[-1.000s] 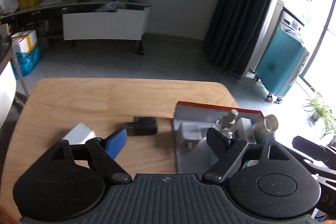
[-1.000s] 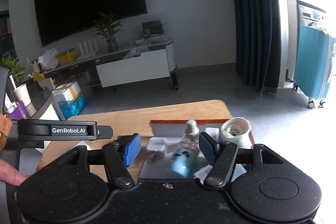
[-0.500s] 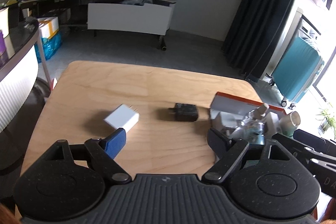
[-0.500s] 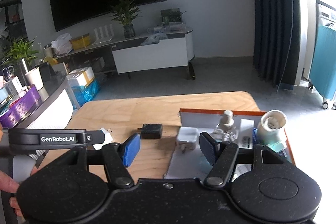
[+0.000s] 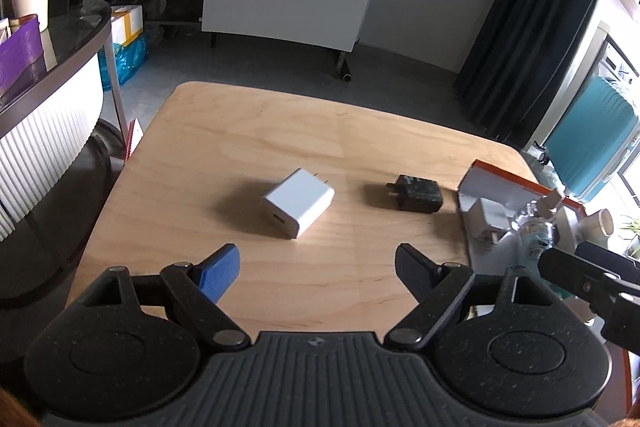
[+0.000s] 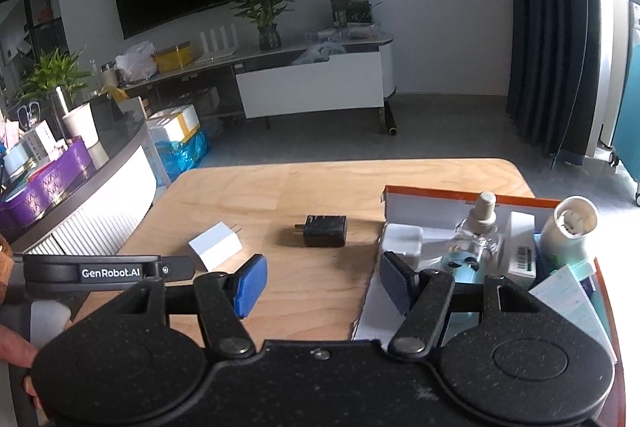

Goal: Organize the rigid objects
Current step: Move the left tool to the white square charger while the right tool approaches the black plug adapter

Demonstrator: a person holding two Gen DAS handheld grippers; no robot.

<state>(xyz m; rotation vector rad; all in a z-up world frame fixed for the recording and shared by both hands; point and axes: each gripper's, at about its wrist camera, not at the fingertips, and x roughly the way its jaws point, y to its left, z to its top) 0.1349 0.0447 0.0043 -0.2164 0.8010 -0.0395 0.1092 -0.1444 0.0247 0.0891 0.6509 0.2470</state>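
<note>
Right now I see my left hand-held gripper (image 5: 316, 269) spread wide and empty above the near edge of the light wooden desk (image 5: 280, 131). Ahead of its fingers, at about 12 o'clock, the white rectangular wall charger (image 5: 298, 202) lies flat on the desk with its prongs pointing away toward 1 o'clock. At roughly 2 o'clock from it, well apart, sits the small black plug adapter (image 5: 416, 193), just beside the open orange-edged cardboard box (image 5: 516, 183).

My right hand-held gripper (image 6: 320, 281) is also wide and holds nothing, hanging over the desk at the box's left wall. Inside the box, at my 1 o'clock, stand a clear glass bottle with blue liquid (image 6: 474, 243) and a white cylindrical tube (image 6: 568, 231); a white square adapter (image 6: 401, 239) rests in the box's near-left corner.
</note>
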